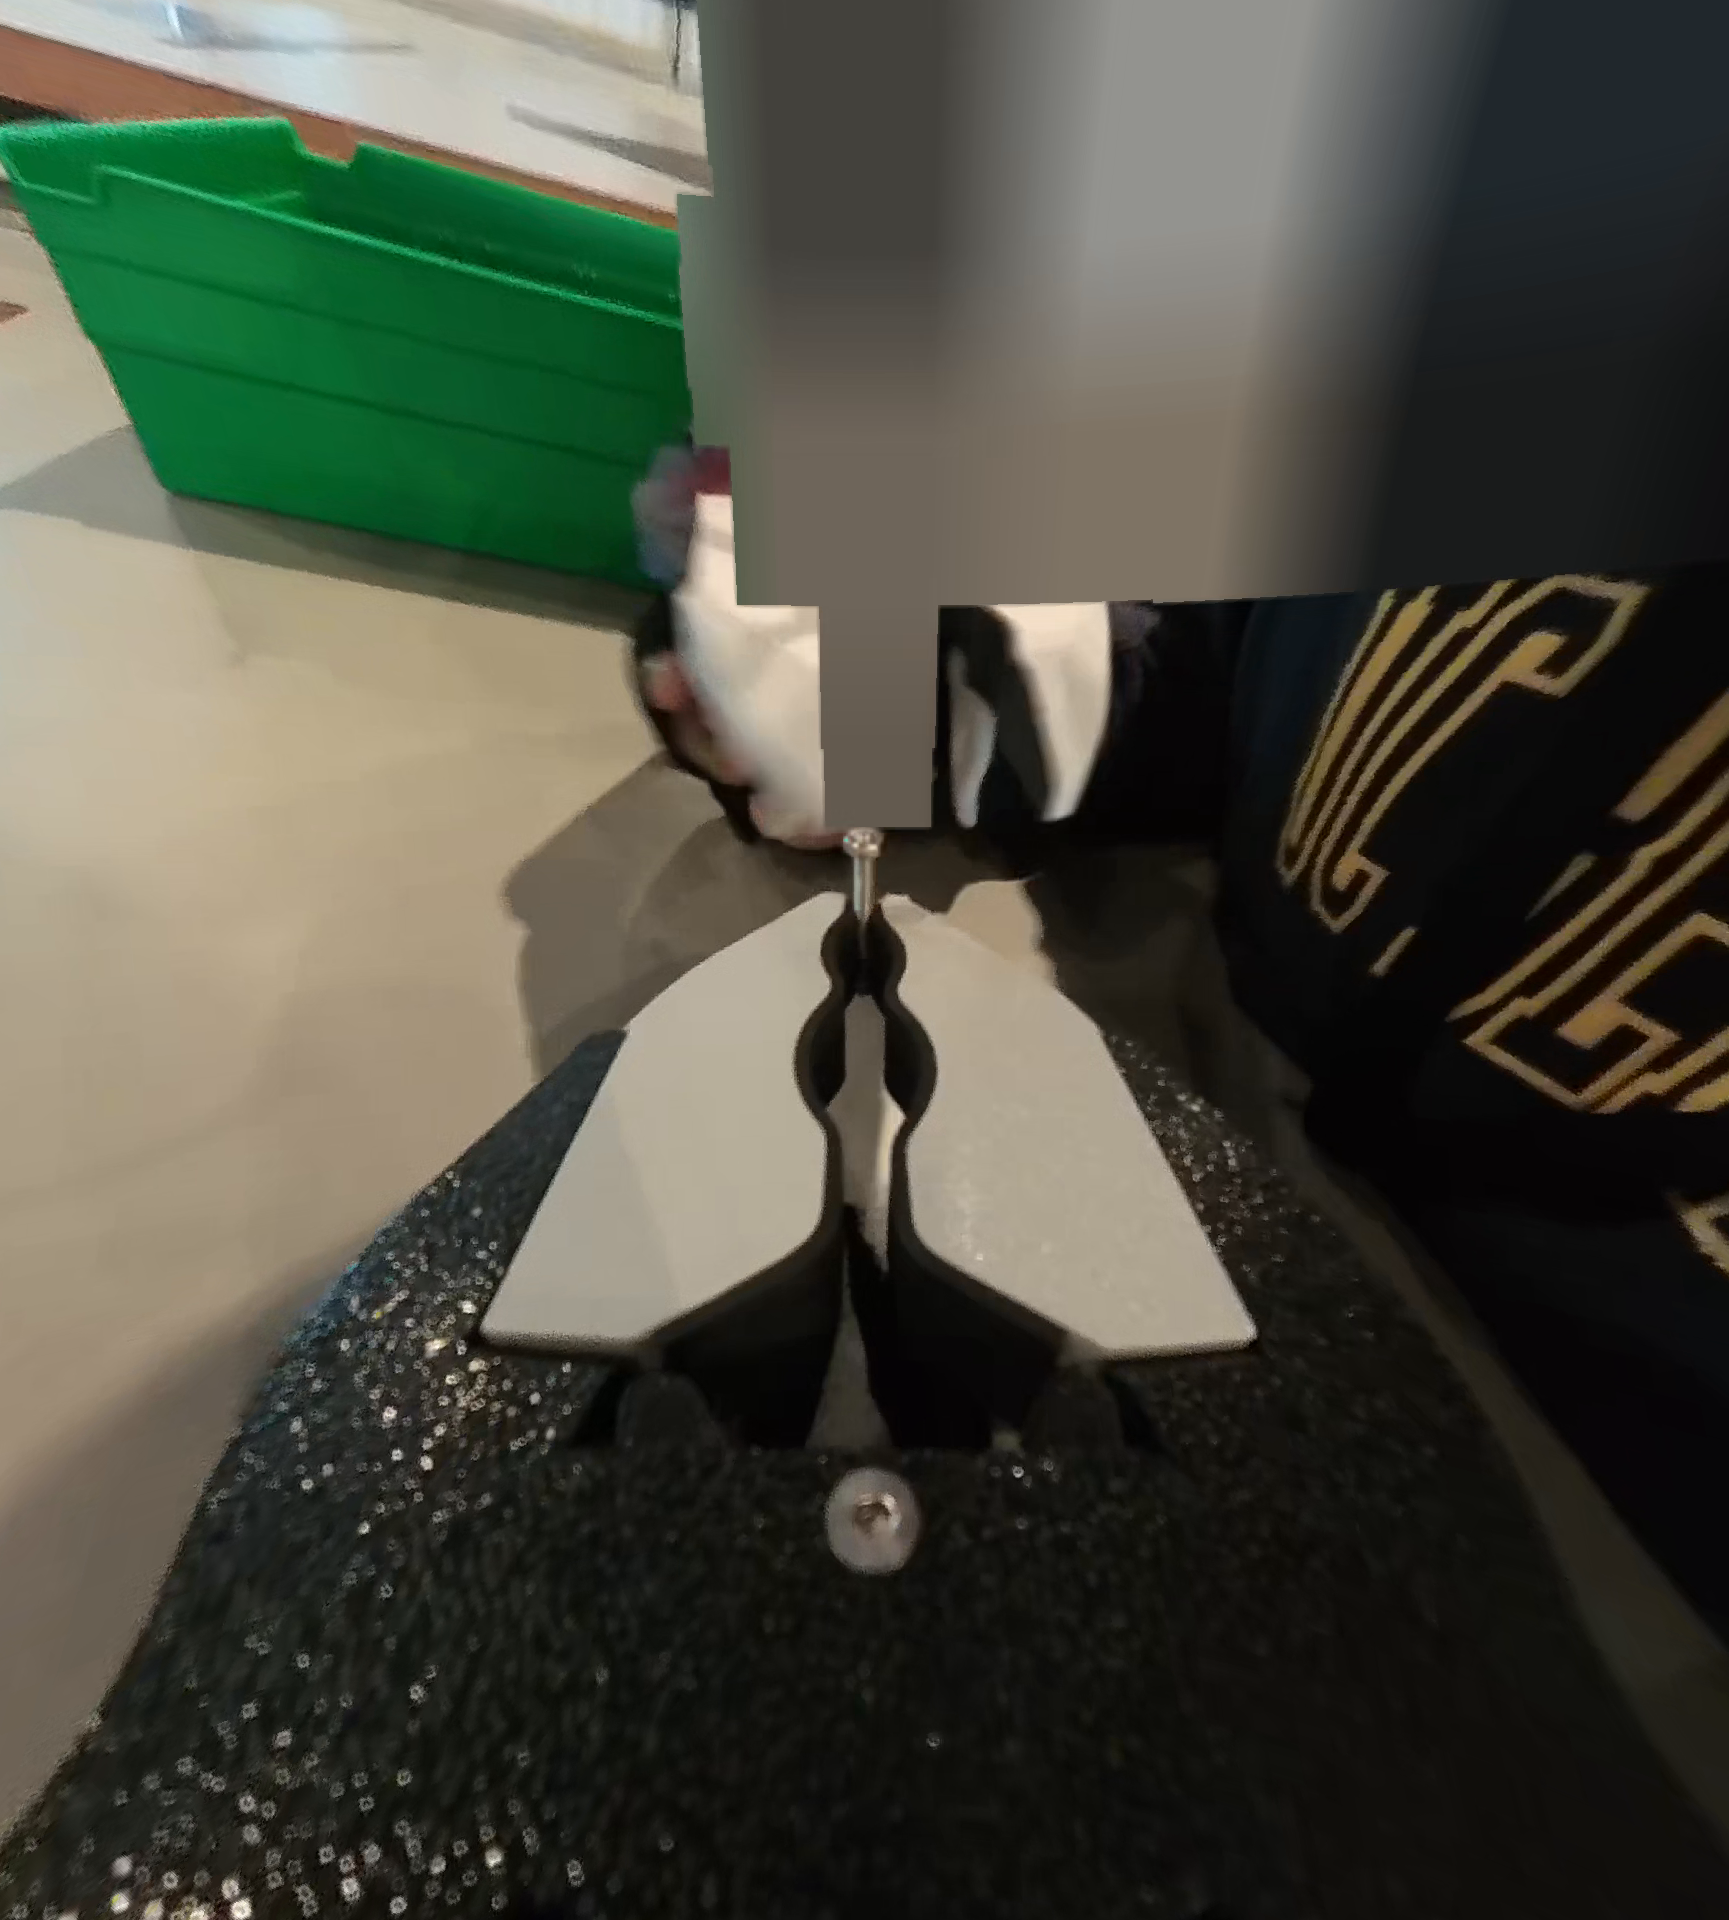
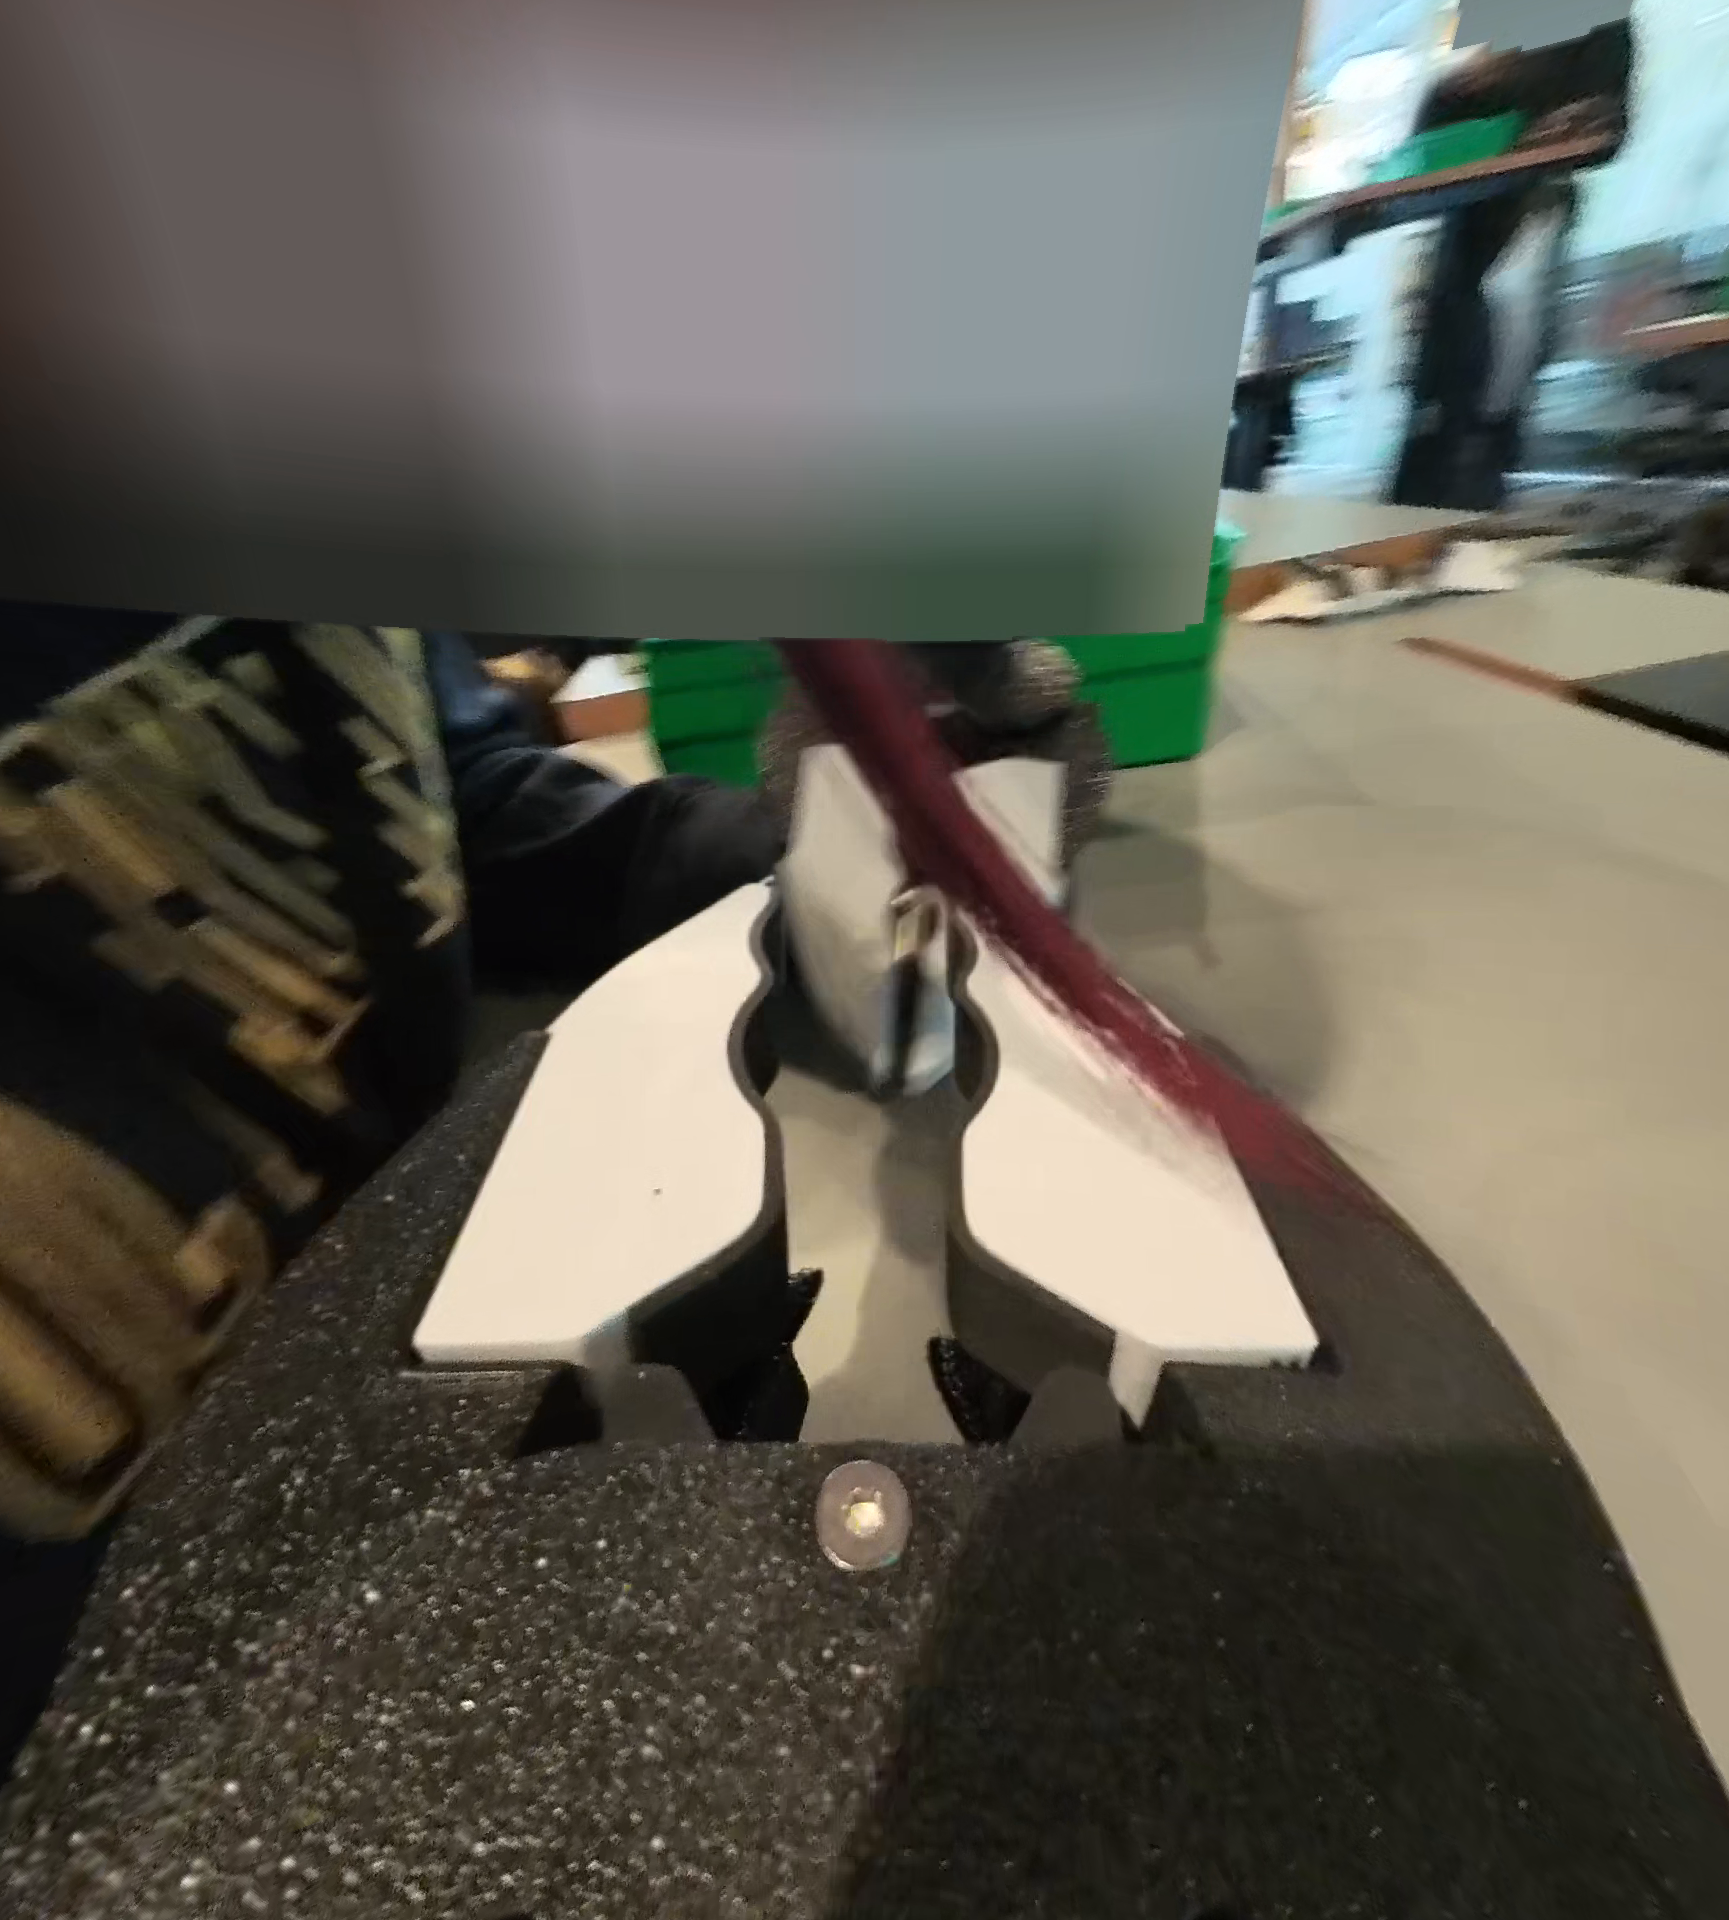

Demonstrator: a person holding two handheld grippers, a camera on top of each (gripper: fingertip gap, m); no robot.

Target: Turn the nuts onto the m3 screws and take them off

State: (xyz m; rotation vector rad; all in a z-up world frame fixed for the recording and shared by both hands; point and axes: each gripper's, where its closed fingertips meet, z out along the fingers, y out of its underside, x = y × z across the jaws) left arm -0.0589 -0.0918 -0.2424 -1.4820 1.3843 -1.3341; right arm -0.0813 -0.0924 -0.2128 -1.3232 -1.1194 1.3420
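Left wrist view: the left gripper [image 1: 864,914] has its fingers [image 1: 735,997] pressed together on the lower shank of a small silver screw [image 1: 862,868].
Screw's long axis: it runs straight out beyond the fingertips, in line with the fingers, with the head at the far end, just under a blurred patch.
Nut: none can be made out on the bare shank in this view.
Beyond the screw: the right gripper, white and black and half hidden by the blur, faces it from the far side, above the grey counter [image 1: 216,831].
Far left of the gripper: a green bin [image 1: 372,343] stands well apart on the counter.
Right wrist view: the right gripper [image 2: 860,966] has its fingers [image 2: 631,1091] spread apart, pressing on nothing.
Between its fingertips: the white tip of the left gripper [image 2: 839,935] pokes in, and the screw [image 2: 917,925] shows as a blurred bright streak near the right-hand finger.
Across the gap: a dark red strand [image 2: 995,904] hangs slantwise in front of the right-hand finger.
Nearer gripper: the left one already has the screw; the right one sits around it.
Key relation: screw and right gripper look roughly end-on to each other, so a nut would need to meet the shank along that shared line; whether any nut is at hand, I cannot tell.
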